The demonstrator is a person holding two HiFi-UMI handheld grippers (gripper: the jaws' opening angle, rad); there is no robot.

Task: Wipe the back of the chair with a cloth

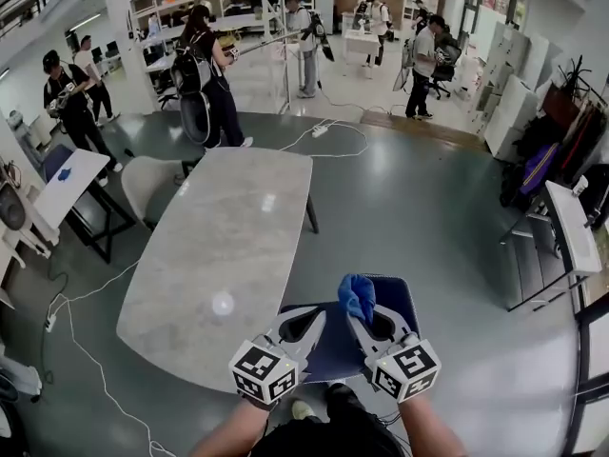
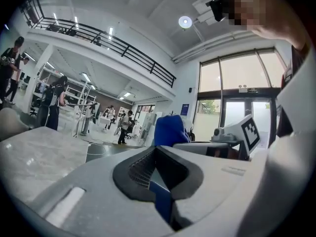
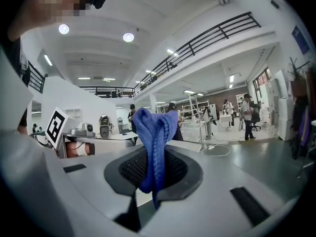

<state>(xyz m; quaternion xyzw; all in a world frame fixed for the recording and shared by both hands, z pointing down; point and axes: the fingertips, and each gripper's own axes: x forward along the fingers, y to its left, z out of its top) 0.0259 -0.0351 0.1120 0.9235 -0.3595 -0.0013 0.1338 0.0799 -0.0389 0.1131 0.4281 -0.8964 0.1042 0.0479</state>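
Low in the head view, both grippers are held side by side over a dark blue chair (image 1: pixel 398 295), just past the near end of the table. My right gripper (image 1: pixel 364 320) is shut on a blue cloth (image 1: pixel 357 296), which bunches up above the fingertips. In the right gripper view the cloth (image 3: pixel 153 132) hangs folded between the dark pads of my right gripper (image 3: pixel 153 157). My left gripper (image 1: pixel 297 329) is to its left, shut and holding nothing. The left gripper view shows my left gripper (image 2: pixel 155 154) with jaws together, and the cloth (image 2: pixel 170 130) beyond them.
A long marble table (image 1: pixel 224 246) stretches away on the left, with a white chair (image 1: pixel 147 184) at its far left side. A white cable (image 1: pixel 333 141) lies on the floor beyond. A desk (image 1: pixel 571 227) stands on the right. Several people stand far off.
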